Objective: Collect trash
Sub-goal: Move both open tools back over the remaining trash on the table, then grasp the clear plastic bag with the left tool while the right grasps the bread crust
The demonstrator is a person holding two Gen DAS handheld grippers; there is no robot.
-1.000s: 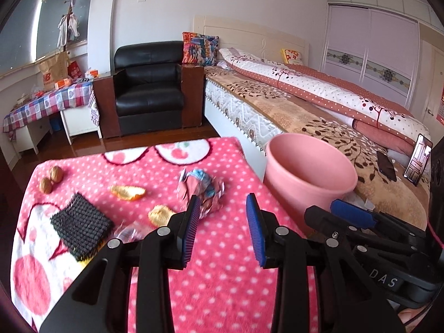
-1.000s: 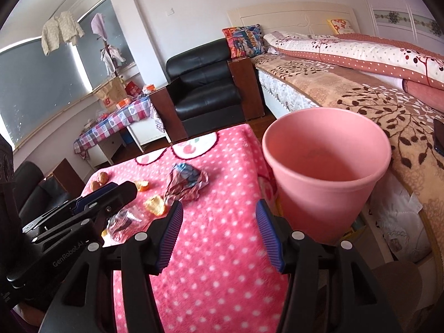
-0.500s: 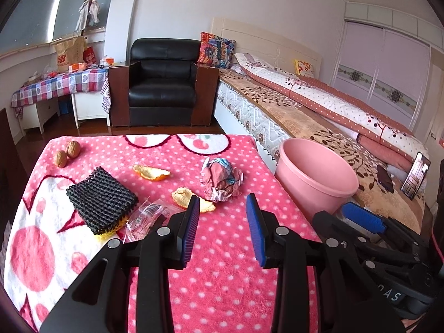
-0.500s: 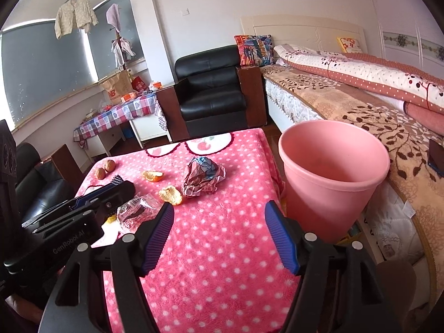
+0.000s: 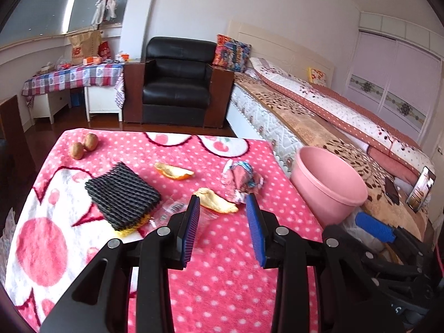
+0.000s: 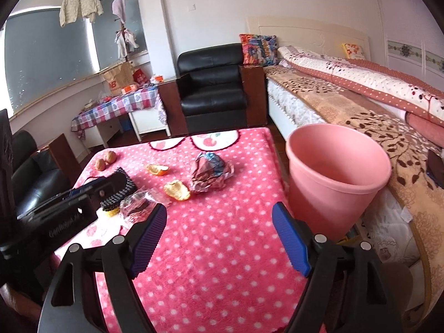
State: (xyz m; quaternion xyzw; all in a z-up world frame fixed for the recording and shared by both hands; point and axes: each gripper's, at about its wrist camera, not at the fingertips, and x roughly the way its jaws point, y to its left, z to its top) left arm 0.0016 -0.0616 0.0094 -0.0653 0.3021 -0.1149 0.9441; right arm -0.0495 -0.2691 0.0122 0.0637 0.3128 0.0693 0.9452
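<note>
Both views have been drawn back and raised since a second ago, so more of the counter under its pink polka-dot blanket is now seen. The left hand-held gripper is held above the near middle of the counter, jaws parted, nothing between them. The right hand-held gripper is held near the counter's right edge, jaws spread wide, likewise empty.

The trash is spread across the counter's middle. A crumpled wrapper is found right of centre, with a piece of orange peel just beside it on the near side. A second orange peel is seen further back, well apart from the first. A clear crinkled plastic bag lies just ahead of the left hand-held gripper's left finger, touching a black foam net, under which a yellow sponge edge is showing. Two walnuts are set together near the far left corner.

A pink trash bin stands off the counter's right edge, between the counter and the bed; its mouth is open upward. A black armchair is seen beyond the far edge.
</note>
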